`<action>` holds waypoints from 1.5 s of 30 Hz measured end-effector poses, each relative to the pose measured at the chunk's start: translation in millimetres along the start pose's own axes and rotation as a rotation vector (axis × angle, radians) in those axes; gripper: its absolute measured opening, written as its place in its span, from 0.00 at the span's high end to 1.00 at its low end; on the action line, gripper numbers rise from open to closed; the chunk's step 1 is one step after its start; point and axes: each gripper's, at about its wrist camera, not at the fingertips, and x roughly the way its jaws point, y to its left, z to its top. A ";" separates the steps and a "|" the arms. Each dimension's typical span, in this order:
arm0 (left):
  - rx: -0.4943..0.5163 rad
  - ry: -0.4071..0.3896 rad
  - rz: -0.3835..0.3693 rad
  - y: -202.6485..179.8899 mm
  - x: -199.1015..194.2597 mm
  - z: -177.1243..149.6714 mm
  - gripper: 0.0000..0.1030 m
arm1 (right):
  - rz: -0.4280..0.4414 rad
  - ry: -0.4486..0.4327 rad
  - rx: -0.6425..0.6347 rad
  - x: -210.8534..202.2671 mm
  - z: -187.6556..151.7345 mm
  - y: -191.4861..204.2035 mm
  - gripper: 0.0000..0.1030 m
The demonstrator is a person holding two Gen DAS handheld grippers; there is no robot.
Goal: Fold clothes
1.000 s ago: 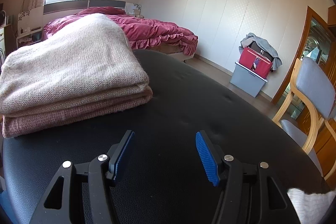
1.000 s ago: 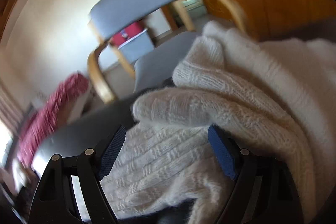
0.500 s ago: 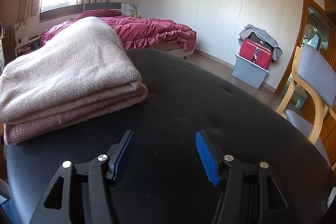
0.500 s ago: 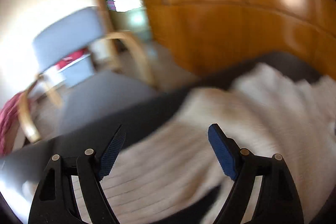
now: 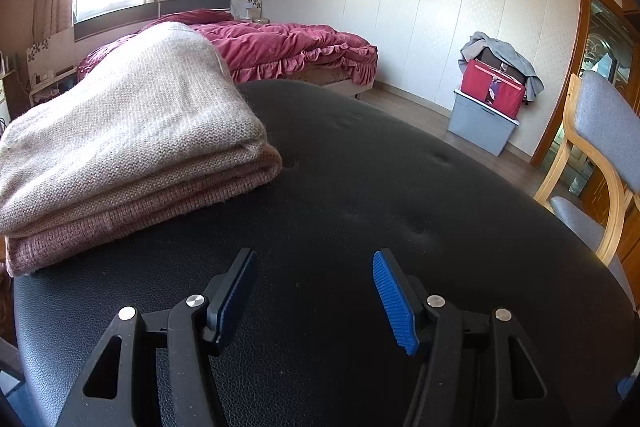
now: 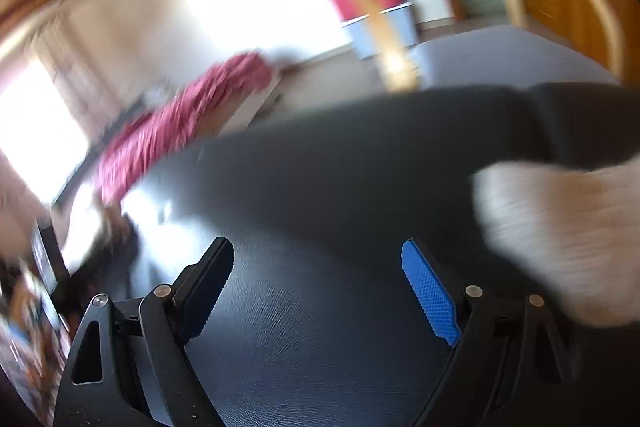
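- Left gripper (image 5: 314,277) hovers over the black leather table (image 5: 360,179), jaws apart and empty.
- Right gripper (image 6: 318,267) jaws are opening, nothing between them; white knit sweater (image 6: 560,243) lies beside it.
- Folded sweaters (image 5: 128,143) sit stacked.

Your folded beige and pink sweaters (image 5: 128,147) lie stacked ahead-left of the left tool; a white knit (image 6: 560,239) lies blurred, right of the right tool.

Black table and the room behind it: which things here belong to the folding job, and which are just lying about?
Part of the job:
- folded sweaters, stacked on the black table
- white knit garment, blurred, unfolded state unclear
- left gripper, open, empty
- right gripper, jaws opening, nothing between them

Just lying about:
- bed
- chair
- grey bin with red bag
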 end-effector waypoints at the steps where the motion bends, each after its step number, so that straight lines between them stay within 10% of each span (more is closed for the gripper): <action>1: 0.002 -0.002 0.001 -0.4 -1.6 0.3 0.40 | -0.005 -0.004 -0.019 2.0 -1.1 3.3 0.14; 10: 0.011 -0.006 -0.005 -1.9 -4.6 -0.2 0.40 | 0.062 -0.009 0.026 19.0 -18.8 16.5 0.04; 30: 0.029 0.047 -0.023 -7.6 1.8 -3.3 0.39 | -0.145 0.079 -0.174 -1.3 -14.9 7.8 0.00; 45: 0.194 -0.036 -0.049 -45.6 -33.5 -18.8 0.39 | -0.133 0.086 -0.168 -15.3 -17.0 -14.2 0.00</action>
